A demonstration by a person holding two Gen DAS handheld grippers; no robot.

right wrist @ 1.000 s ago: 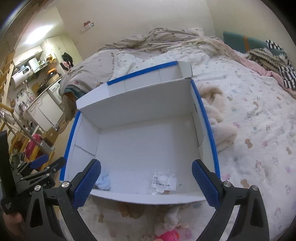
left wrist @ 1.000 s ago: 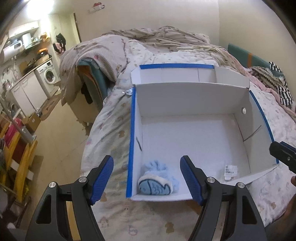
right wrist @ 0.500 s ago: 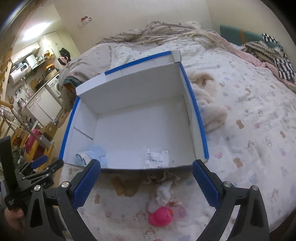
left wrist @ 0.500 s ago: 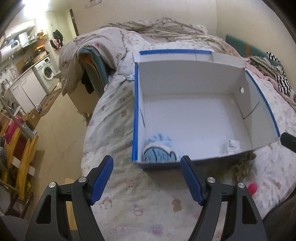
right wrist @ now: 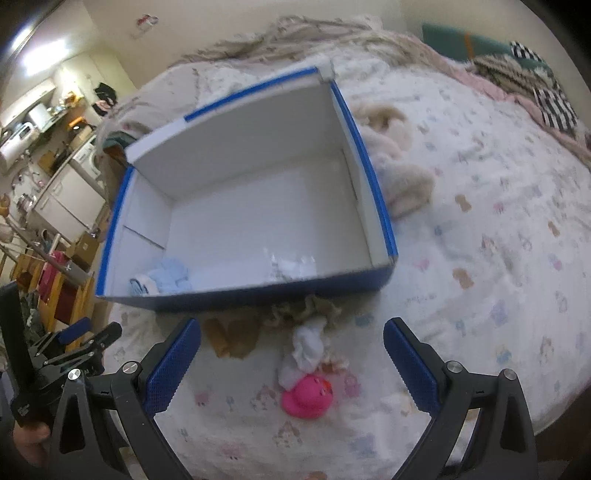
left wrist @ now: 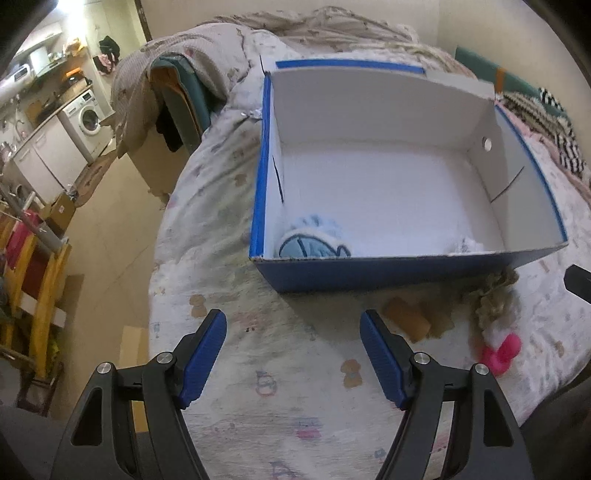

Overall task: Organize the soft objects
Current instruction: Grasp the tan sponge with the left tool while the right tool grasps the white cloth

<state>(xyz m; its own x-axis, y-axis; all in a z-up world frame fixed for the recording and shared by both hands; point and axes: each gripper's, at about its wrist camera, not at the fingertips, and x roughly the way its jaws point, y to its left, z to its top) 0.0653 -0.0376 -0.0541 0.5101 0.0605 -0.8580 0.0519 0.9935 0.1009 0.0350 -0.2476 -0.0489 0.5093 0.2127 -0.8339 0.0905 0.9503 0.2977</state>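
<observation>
A blue box with a white inside (left wrist: 406,275) (right wrist: 258,293) stands on the bed. A light blue plush (left wrist: 312,245) (right wrist: 166,278) lies in its near left corner. In front of the box lie a brown soft piece (left wrist: 406,319) (right wrist: 231,334), a tan fuzzy item (left wrist: 493,290) (right wrist: 314,306), a white soft piece (right wrist: 308,345) and a pink plush (left wrist: 502,350) (right wrist: 306,397). My left gripper (left wrist: 293,354) is open and empty above the sheet, left of these. My right gripper (right wrist: 291,363) is open and empty, above the pink plush.
A small clear packet (right wrist: 291,264) lies on the box floor. A cream fleece plush (right wrist: 399,173) lies right of the box. Rumpled blankets (left wrist: 314,29) are behind it. The bed edge drops to the floor (left wrist: 110,236) on the left, with a washing machine (left wrist: 86,118) beyond.
Both grippers have pulled back from over the box toward the near bed edge. The soft items in front of the box have come into view. Both stay open.
</observation>
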